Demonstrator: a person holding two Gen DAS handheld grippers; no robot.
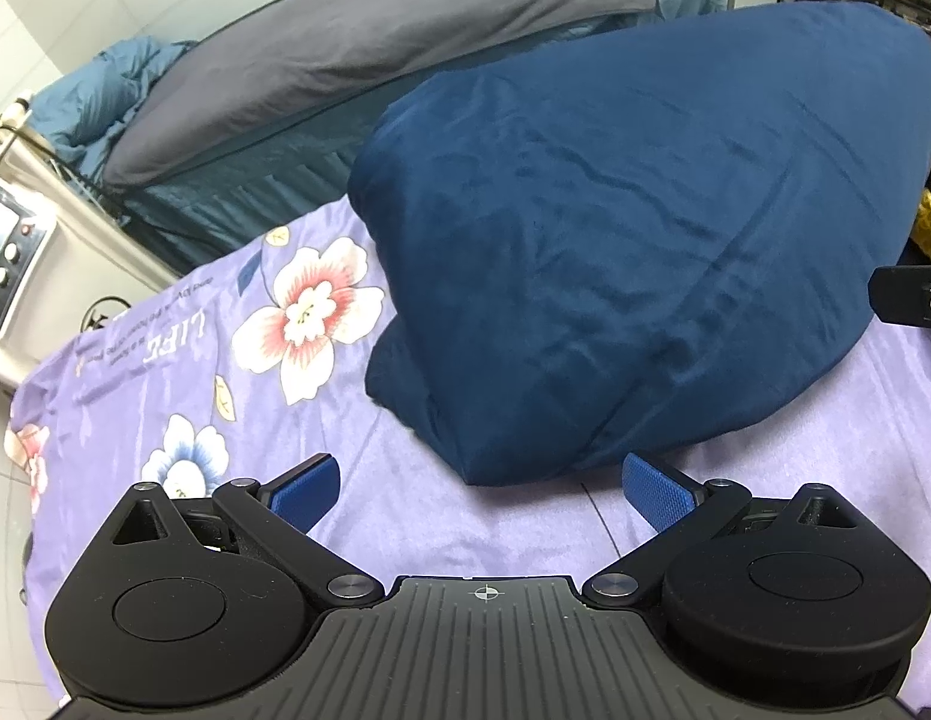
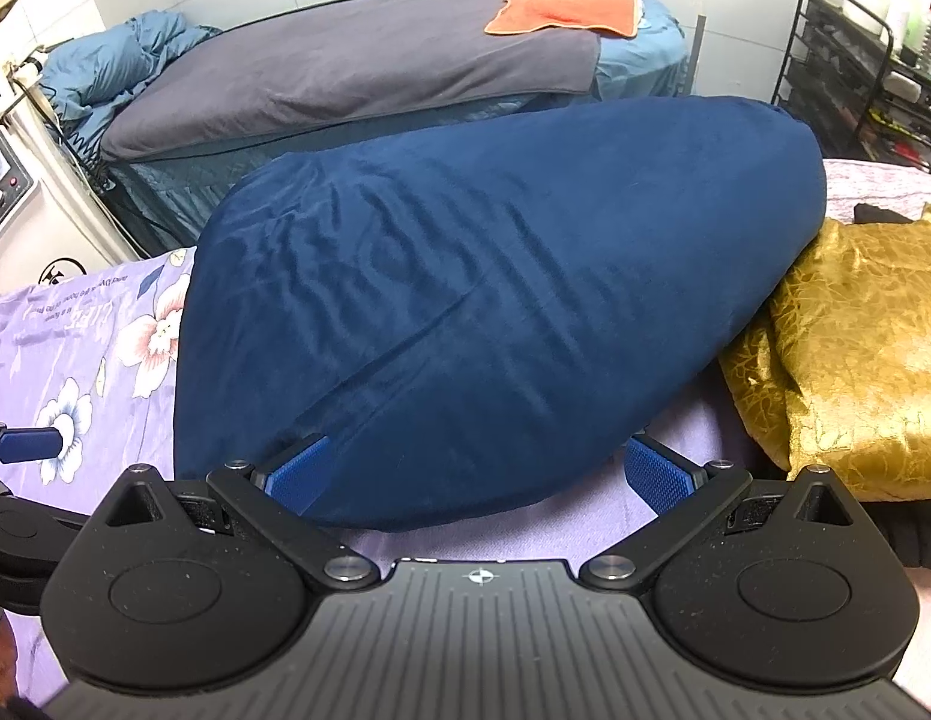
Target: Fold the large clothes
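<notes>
Now both grippers hang over the bed, tilted steeply down, and both are spread wide with nothing caught between the pads. In the left wrist view the left gripper (image 1: 492,489) shows its two blue pads apart at the bottom of the frame, the near corner of the navy garment (image 1: 633,240) just ahead of them, not touching that one can see. That garment is the big piece: a soft, velvety navy bundle, already doubled over into a thick mound, filling the centre and right of the frame and lying on the lilac floral sheet (image 1: 183,372). At the right edge a black part of the other tool pokes in.

Over to the right wrist view: the right gripper (image 2: 492,474) has its jaws wide too, straddling the garment's near edge; the left-hand pad sits right against the navy fabric, whether touching is hard to tell, while the right-hand pad stands clear over the sheet. A crinkled gold cloth (image 2: 849,348) lies just beside the bundle at the right. Behind, in the upper frame, a second bed with a grey cover (image 2: 357,72) carries an orange towel (image 2: 567,9), and a black wire rack (image 2: 855,66) stands in the upper right.
</notes>
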